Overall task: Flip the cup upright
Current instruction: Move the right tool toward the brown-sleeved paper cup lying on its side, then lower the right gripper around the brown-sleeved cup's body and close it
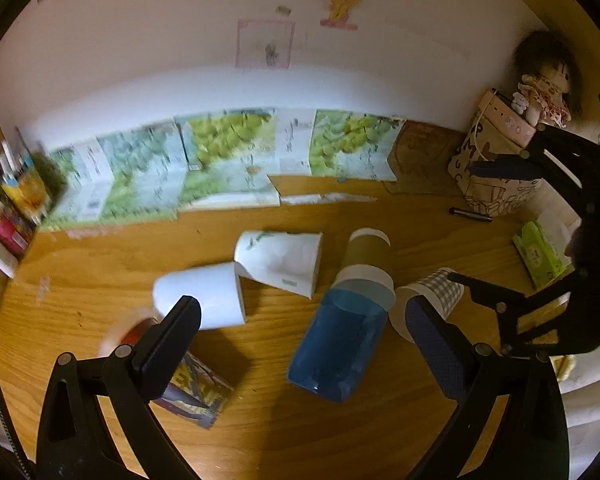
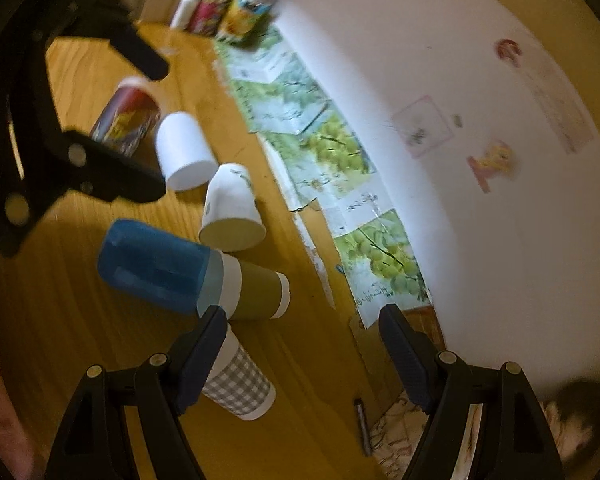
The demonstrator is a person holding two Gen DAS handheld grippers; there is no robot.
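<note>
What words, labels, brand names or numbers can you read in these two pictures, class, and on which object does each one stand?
None can be read for certain.
Red printed cup: bold lettering, too blurred.
Grape-picture sheets: small print, illegible.
Green tissue pack: label too small.
Brown patterned bag: large letters, partly hidden and unclear.
White cup with green mark: mark unreadable.

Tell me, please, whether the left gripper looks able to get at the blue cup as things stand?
Probably yes: the left gripper is open with the blue cup lying on its side between its fingers, nothing over it, though the olive cup is nested in its mouth.
</note>
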